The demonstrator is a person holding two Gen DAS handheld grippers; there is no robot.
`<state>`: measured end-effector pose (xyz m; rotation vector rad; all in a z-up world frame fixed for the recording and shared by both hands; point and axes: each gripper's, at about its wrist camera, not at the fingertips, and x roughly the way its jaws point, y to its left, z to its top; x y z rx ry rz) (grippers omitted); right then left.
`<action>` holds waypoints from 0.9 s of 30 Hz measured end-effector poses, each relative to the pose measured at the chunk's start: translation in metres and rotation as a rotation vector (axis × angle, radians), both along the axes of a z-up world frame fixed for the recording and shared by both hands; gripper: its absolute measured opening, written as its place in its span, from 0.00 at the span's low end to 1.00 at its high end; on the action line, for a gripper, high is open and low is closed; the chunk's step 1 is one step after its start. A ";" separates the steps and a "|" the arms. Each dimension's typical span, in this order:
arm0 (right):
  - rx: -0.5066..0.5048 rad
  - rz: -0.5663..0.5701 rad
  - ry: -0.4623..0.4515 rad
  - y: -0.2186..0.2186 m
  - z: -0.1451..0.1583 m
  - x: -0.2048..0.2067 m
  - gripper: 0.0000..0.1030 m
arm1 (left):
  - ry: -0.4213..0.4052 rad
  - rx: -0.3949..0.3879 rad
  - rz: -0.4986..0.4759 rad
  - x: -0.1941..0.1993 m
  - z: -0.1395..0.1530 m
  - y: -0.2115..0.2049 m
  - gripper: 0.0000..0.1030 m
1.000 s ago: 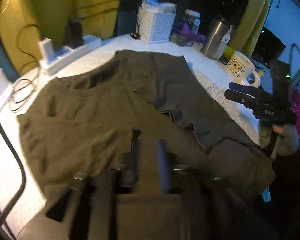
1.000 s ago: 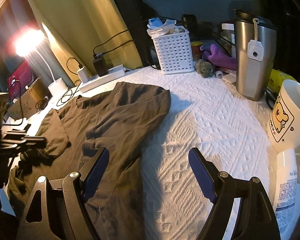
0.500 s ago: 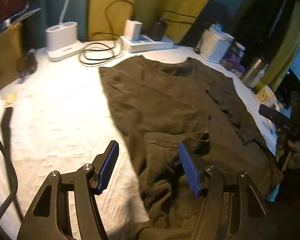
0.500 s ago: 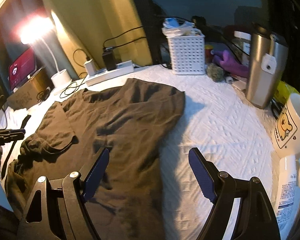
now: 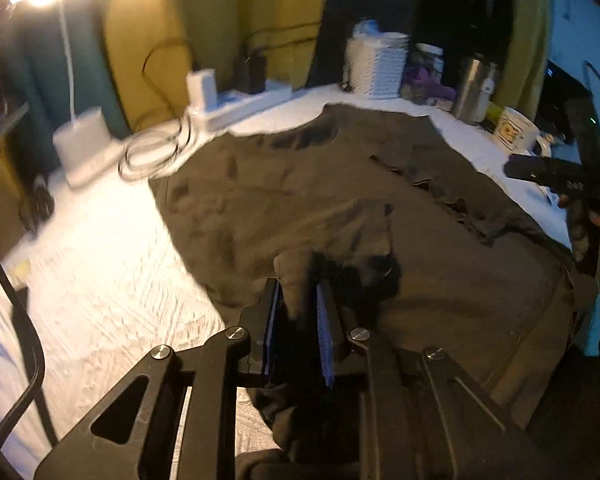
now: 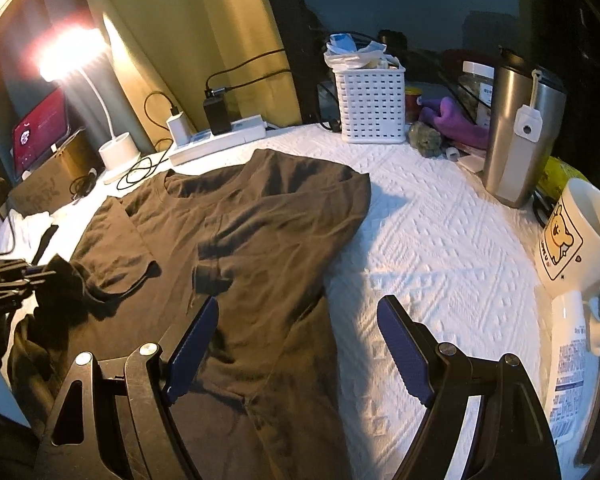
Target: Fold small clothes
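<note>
My left gripper (image 5: 298,312) has just been closing its jaws, and they now pinch a bunched fold of the dark brown shirt (image 5: 300,208) at its edge. The shirt lies spread across the white textured tabletop (image 6: 440,240), collar toward twelve o'clock. My right gripper (image 6: 296,344) hovers with jaws wide apart and holding nothing, over the shirt's right edge. A mug (image 6: 576,236) stands at three o'clock, a white basket (image 6: 370,108) near twelve.
</note>
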<state>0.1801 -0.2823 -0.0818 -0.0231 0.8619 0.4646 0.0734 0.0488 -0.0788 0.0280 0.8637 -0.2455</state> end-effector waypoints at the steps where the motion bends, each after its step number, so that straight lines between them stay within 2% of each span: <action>1: 0.000 0.002 0.000 0.000 0.000 -0.001 0.81 | -0.008 0.005 -0.013 -0.001 0.002 -0.004 0.16; 4: 0.003 0.008 -0.002 0.002 0.000 -0.002 0.81 | -0.005 0.035 -0.069 -0.004 0.002 -0.016 0.16; 9: 0.005 0.010 -0.002 0.001 0.000 -0.006 0.81 | 0.108 -0.010 -0.149 -0.007 -0.016 -0.024 0.16; 13: 0.000 -0.001 -0.001 -0.006 -0.001 -0.011 0.81 | 0.178 -0.071 -0.218 -0.018 -0.019 -0.027 0.17; 18: -0.018 -0.008 -0.002 -0.011 -0.002 -0.016 0.81 | 0.130 -0.122 -0.156 -0.015 0.000 -0.011 0.19; 19: -0.022 -0.009 -0.005 -0.012 -0.003 -0.017 0.81 | 0.107 -0.130 -0.131 -0.011 0.005 -0.007 0.22; 20: -0.022 -0.010 -0.006 -0.013 -0.003 -0.017 0.81 | 0.082 -0.138 -0.098 -0.006 0.011 -0.002 0.33; 21: -0.022 -0.010 -0.008 -0.013 -0.003 -0.018 0.81 | 0.074 -0.147 -0.075 -0.002 0.013 0.001 0.40; 25: -0.034 -0.010 -0.012 -0.014 -0.003 -0.016 0.81 | 0.072 -0.211 -0.084 0.009 0.020 0.005 0.40; 27: -0.047 -0.001 -0.017 -0.012 -0.002 -0.011 0.81 | 0.047 -0.172 -0.084 0.017 0.021 0.004 0.40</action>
